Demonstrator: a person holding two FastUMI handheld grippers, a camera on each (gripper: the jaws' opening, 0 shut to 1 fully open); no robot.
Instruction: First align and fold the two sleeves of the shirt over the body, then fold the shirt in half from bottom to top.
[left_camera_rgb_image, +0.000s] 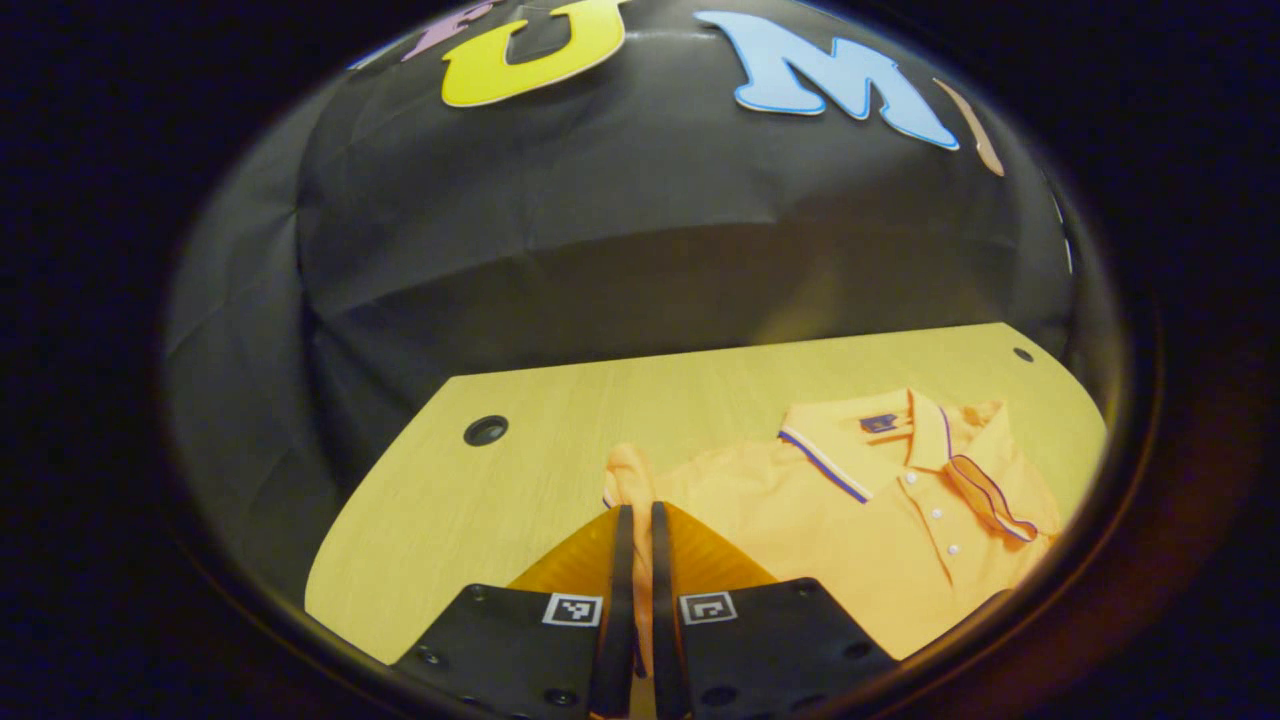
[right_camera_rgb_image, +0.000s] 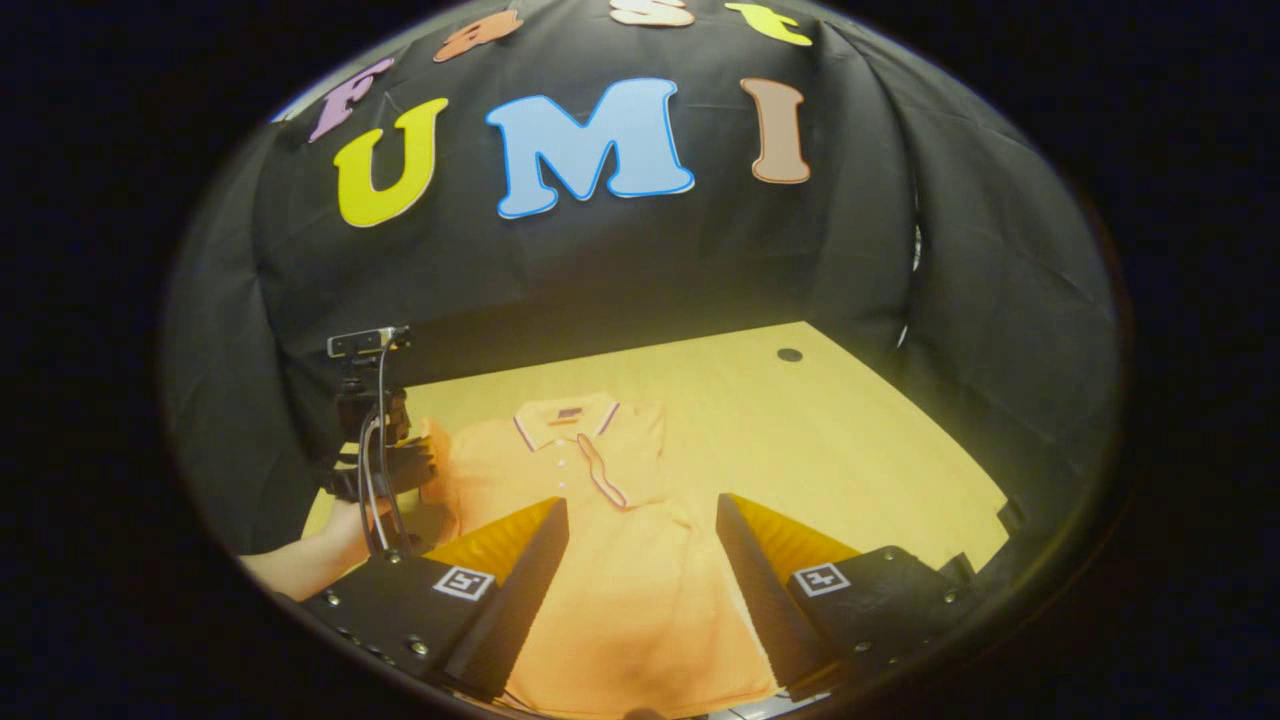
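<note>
On table (right_camera_rgb_image: 850, 440), shirt (right_camera_rgb_image: 620, 560), left claw (left_camera_rgb_image: 640, 515) pinching sleeve (left_camera_rgb_image: 628, 475)

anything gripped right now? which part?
The left gripper is shut on the orange polo shirt, pinching its sleeve near the cuff. The right gripper hangs open above the shirt's body, holding nothing.

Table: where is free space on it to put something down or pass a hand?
Bare table lies right of the shirt, toward the small hole, and behind the collar. The shirt's other side is crowded: the left claw grips a sleeve there.
</note>
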